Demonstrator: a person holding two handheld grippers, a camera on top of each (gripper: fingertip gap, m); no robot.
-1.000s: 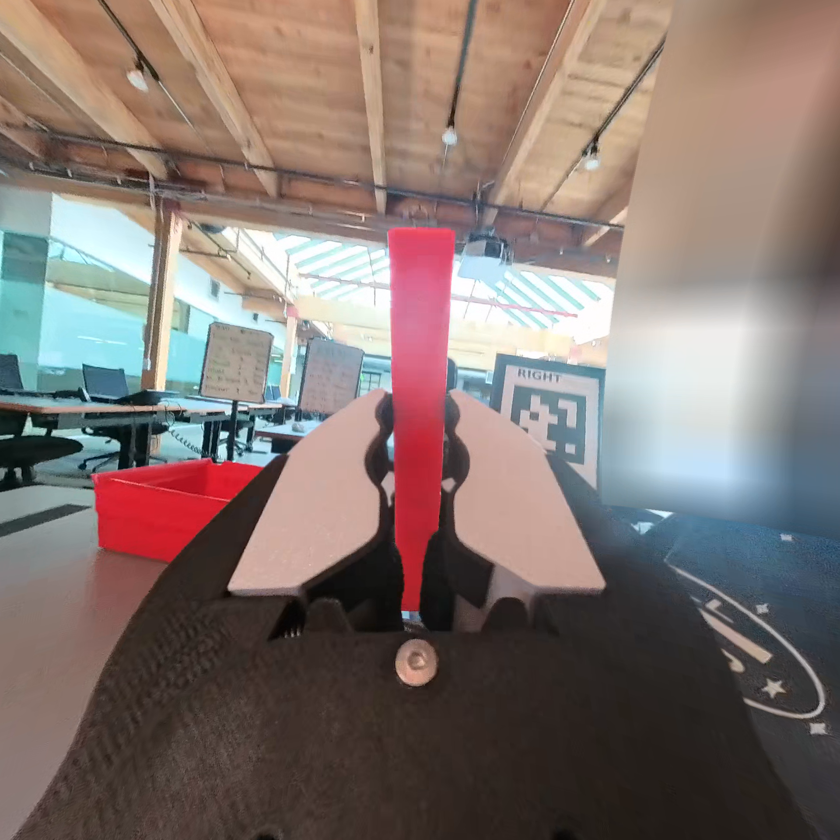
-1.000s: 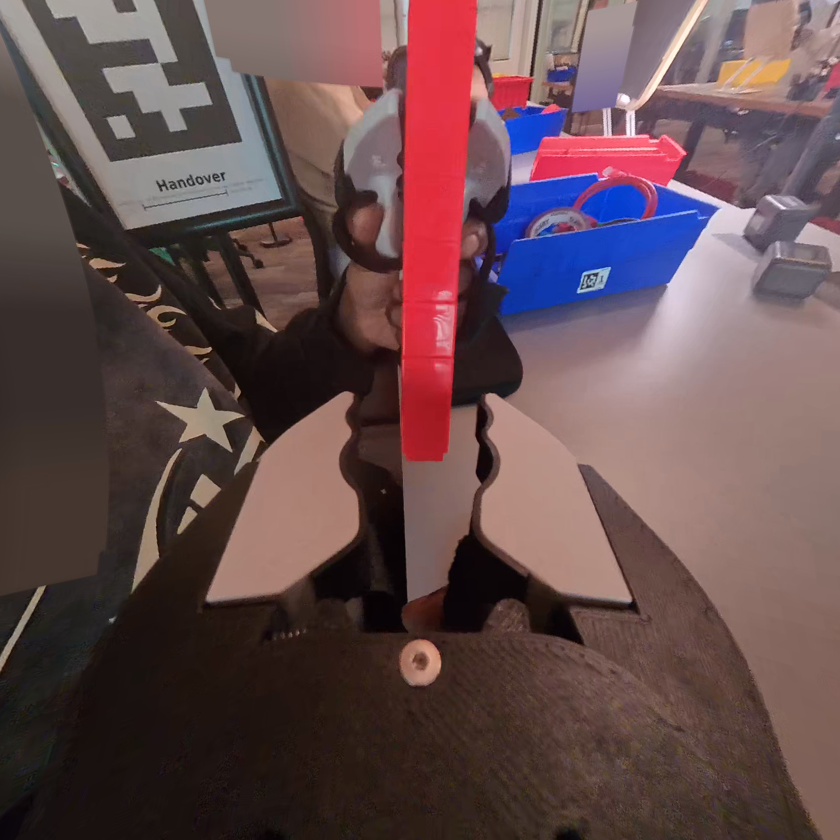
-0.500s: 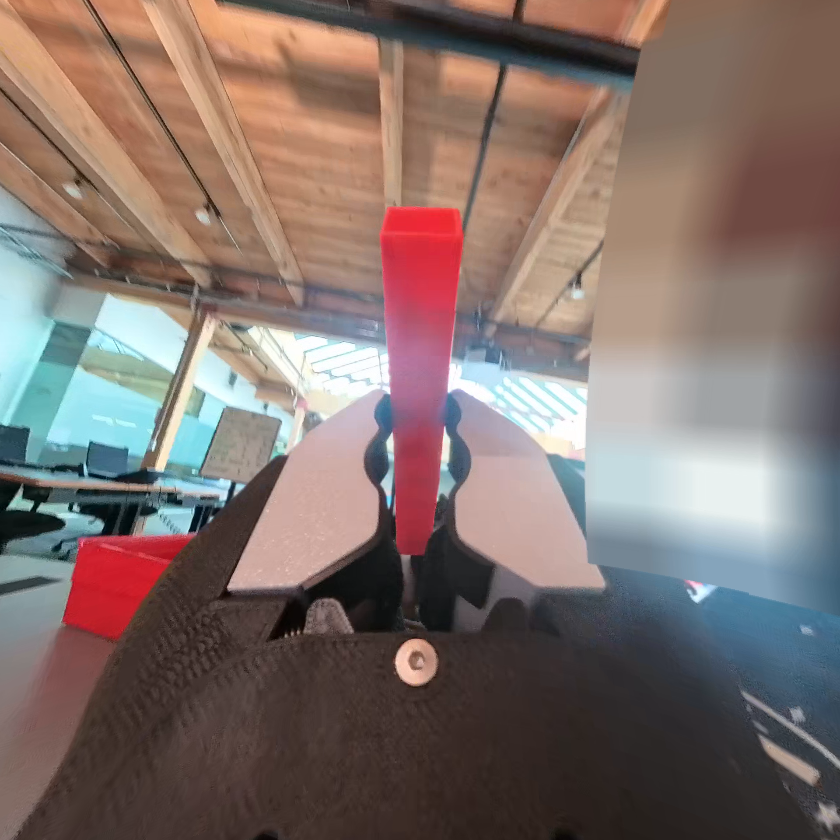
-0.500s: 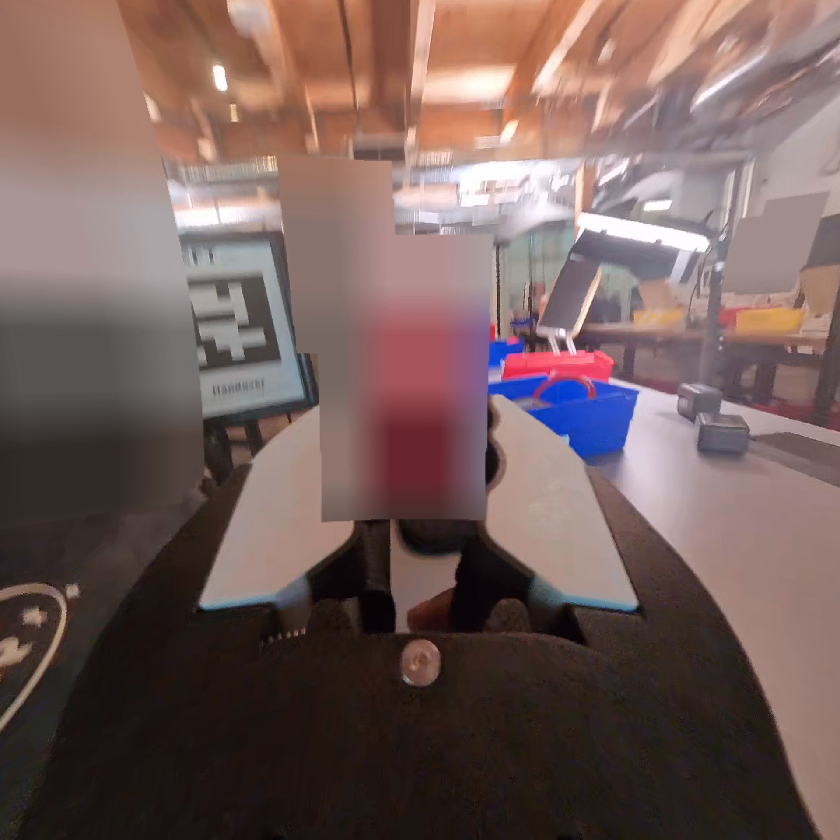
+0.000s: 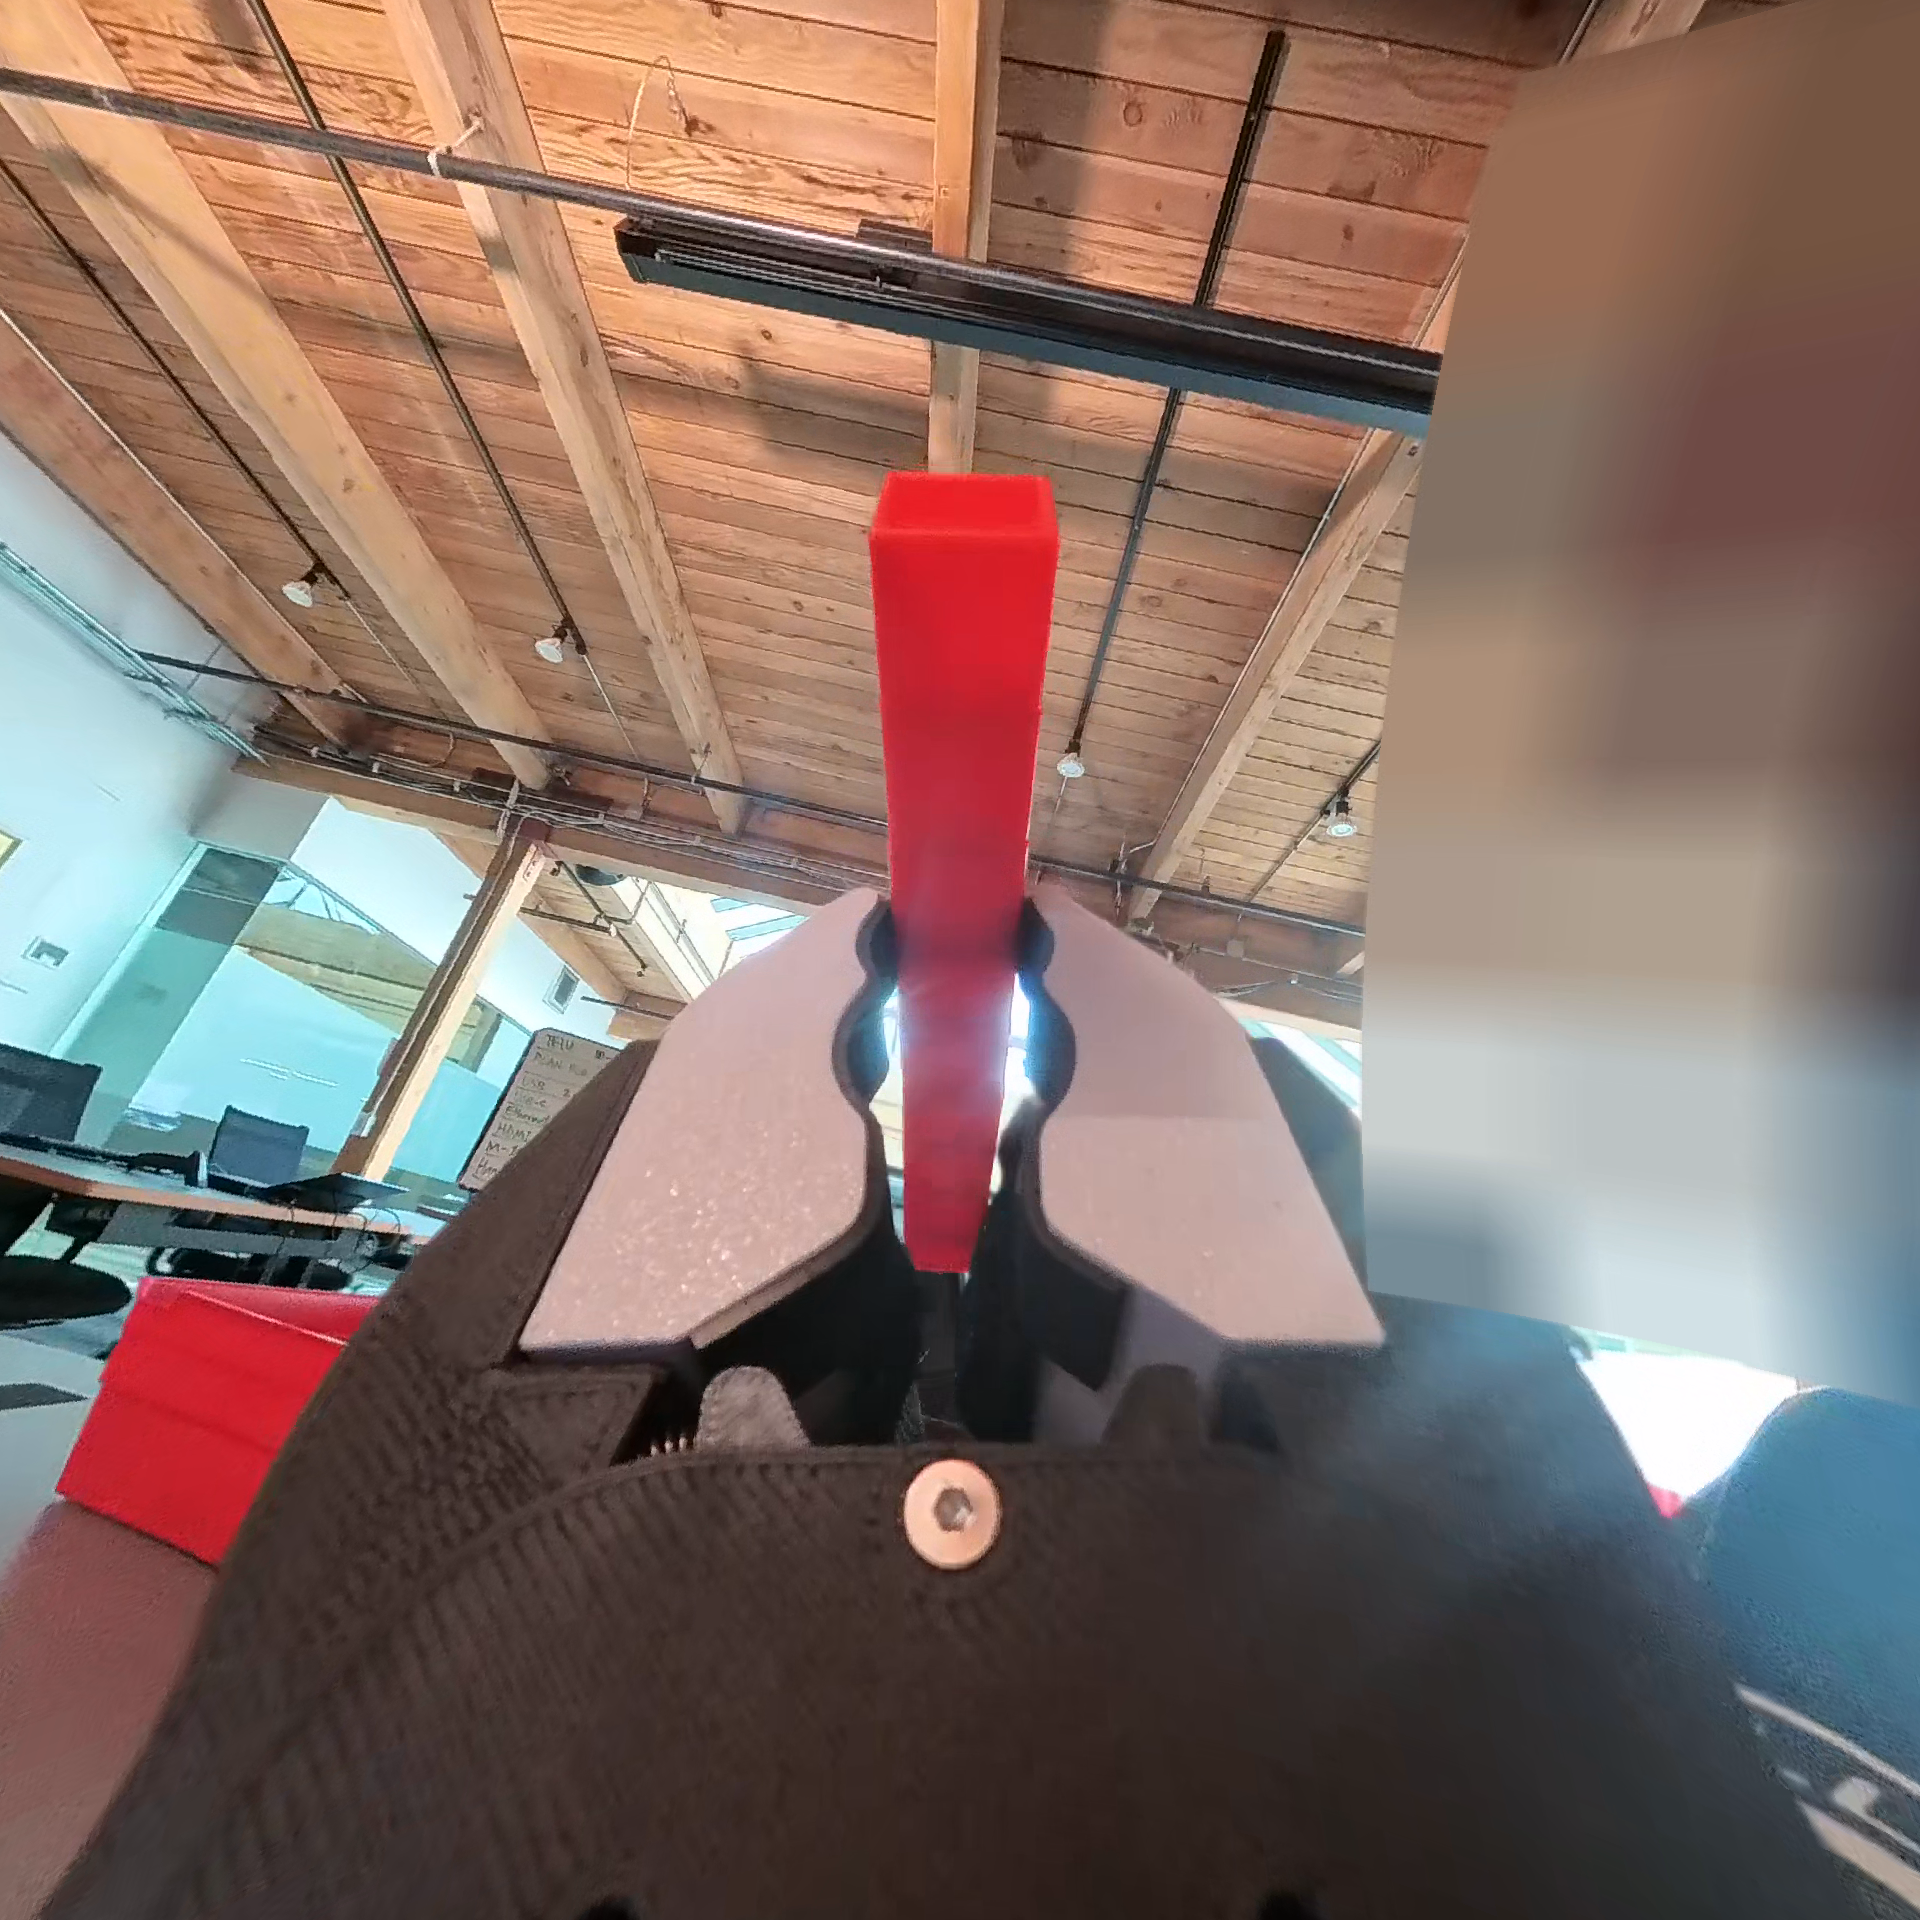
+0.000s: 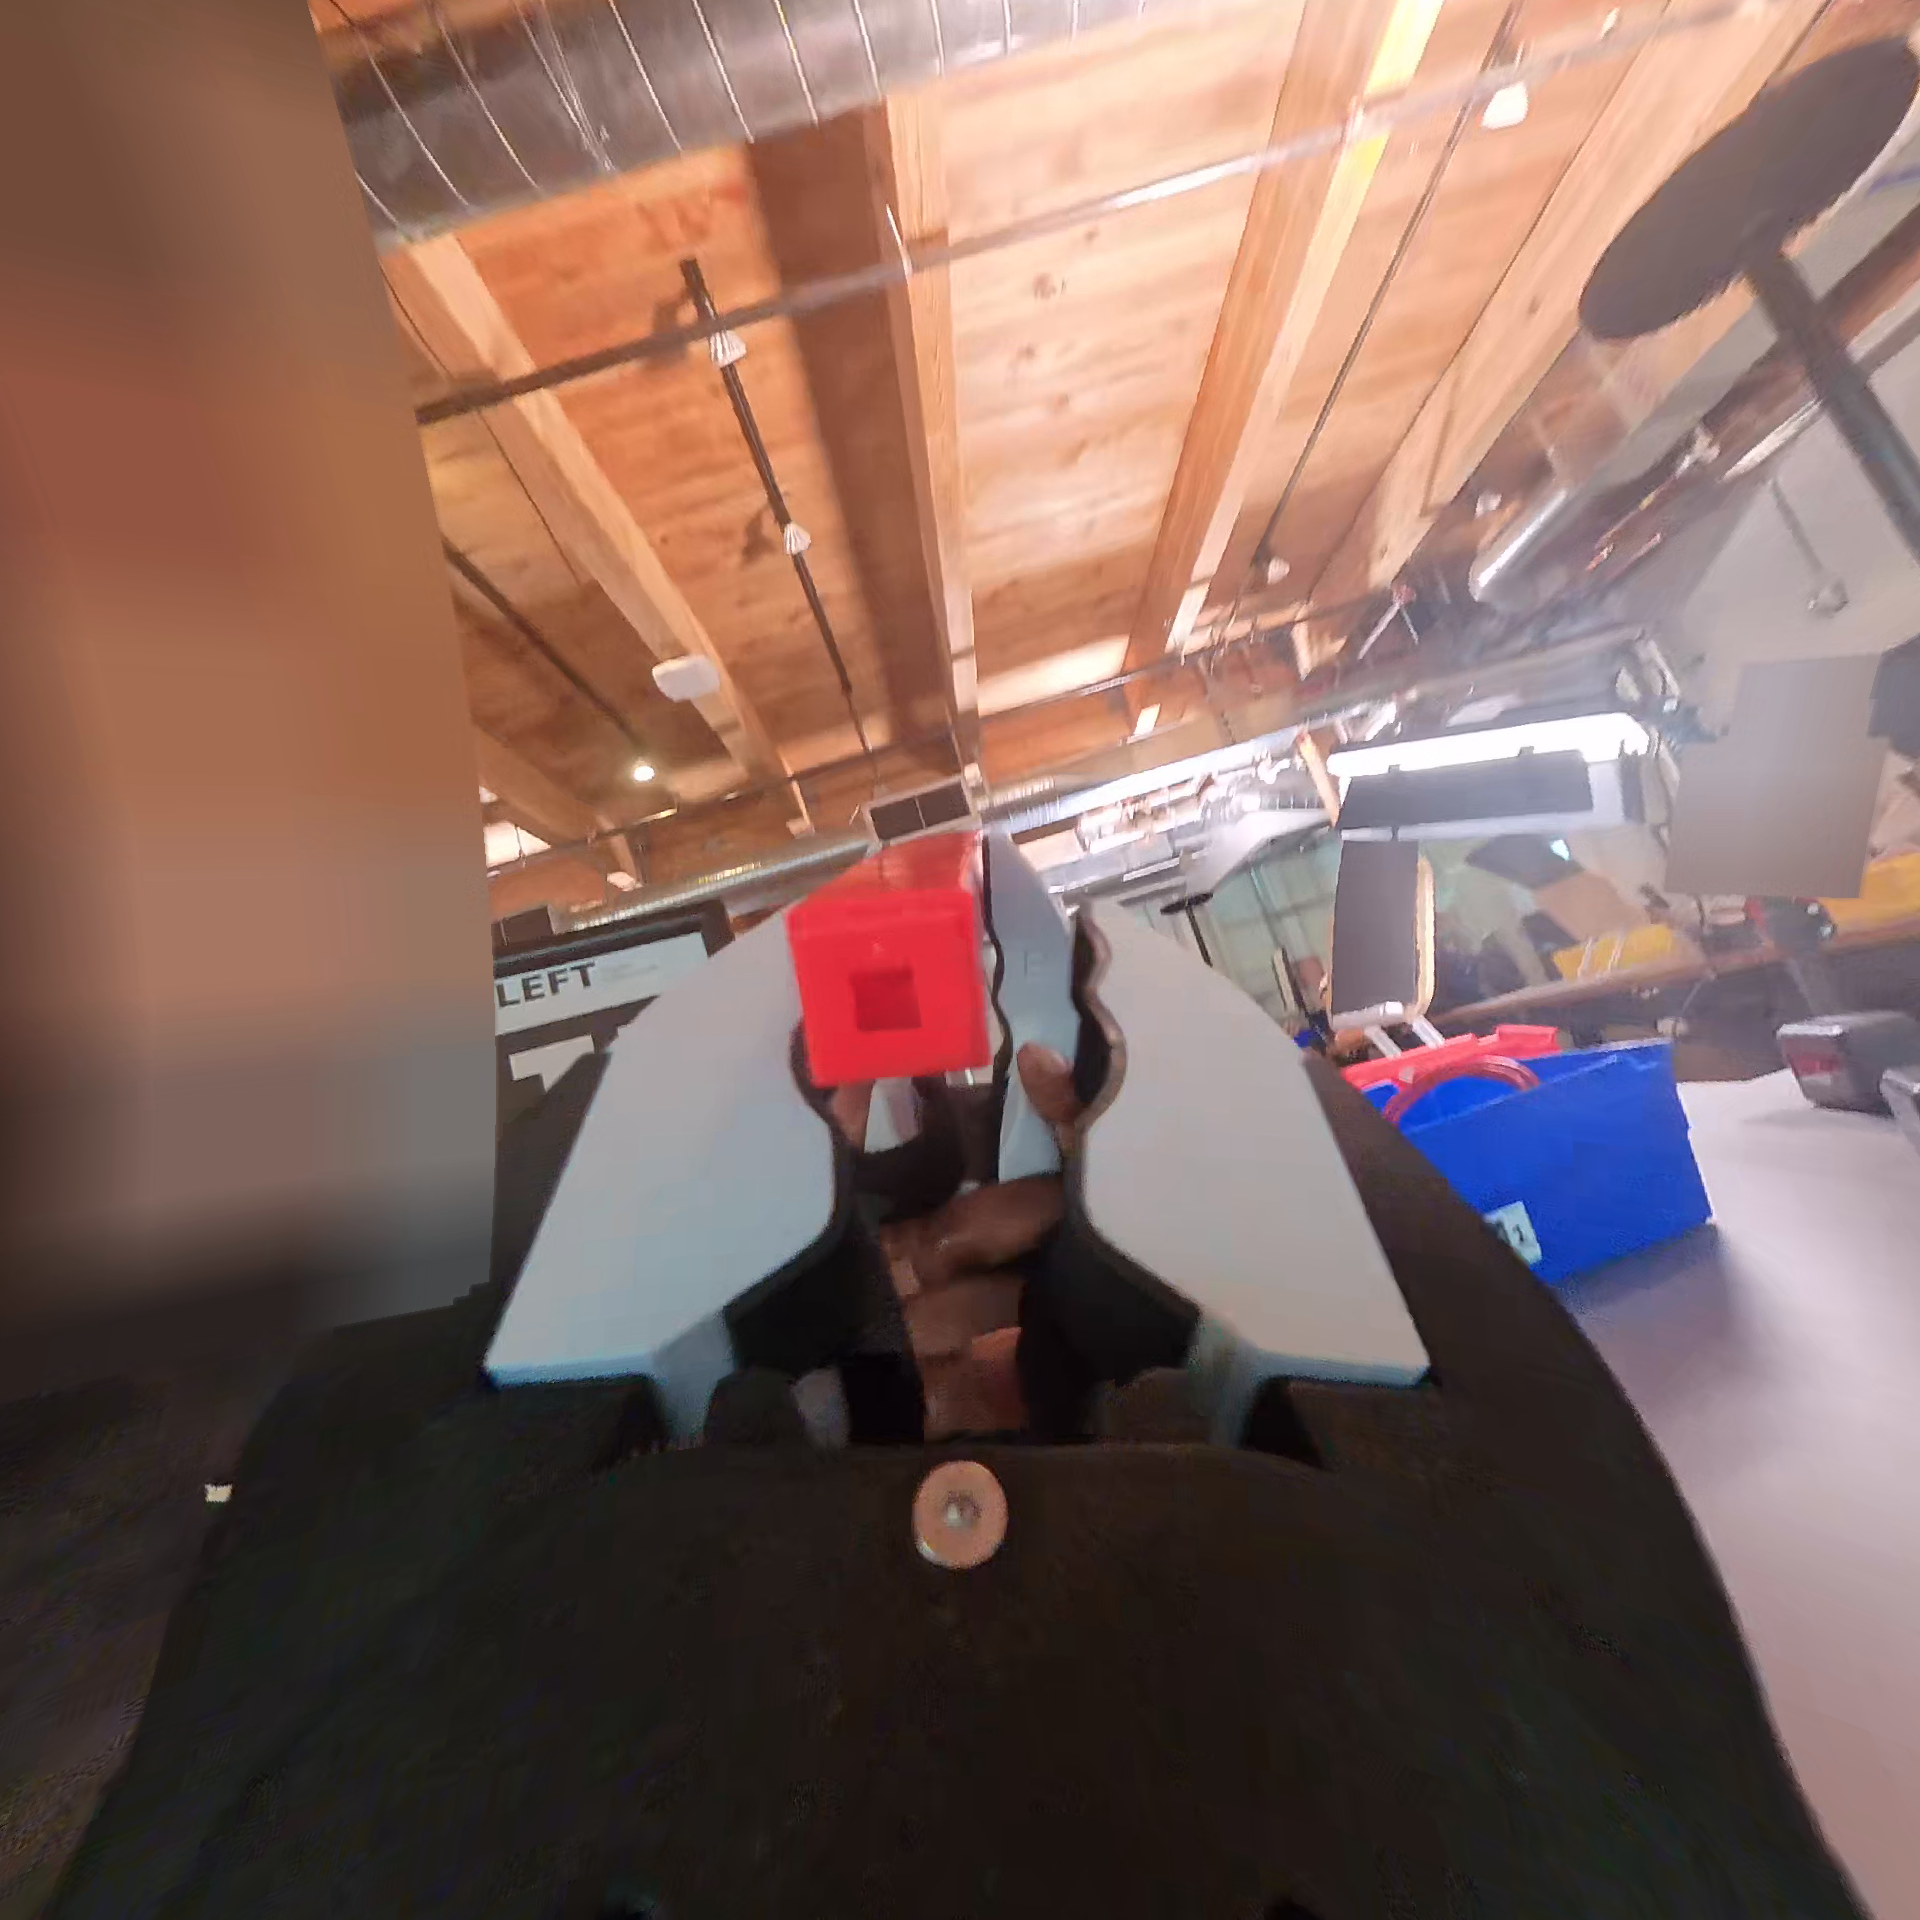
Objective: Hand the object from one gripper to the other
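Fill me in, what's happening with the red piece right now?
A person holds a tool in each hand. The left tool is shut on the red hollow bar, which sticks up toward the wooden ceiling. In the right wrist view the right tool is open, and the bar's square end shows just past its fingertips, gripped by the left tool beyond. The right has no grip on the bar, so the handover isn't done.

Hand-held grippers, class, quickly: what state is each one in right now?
Left hand-held gripper: shut on the red square bar.
Right hand-held gripper: open, empty; the bar's end shows beyond its fingers, held by the left one.
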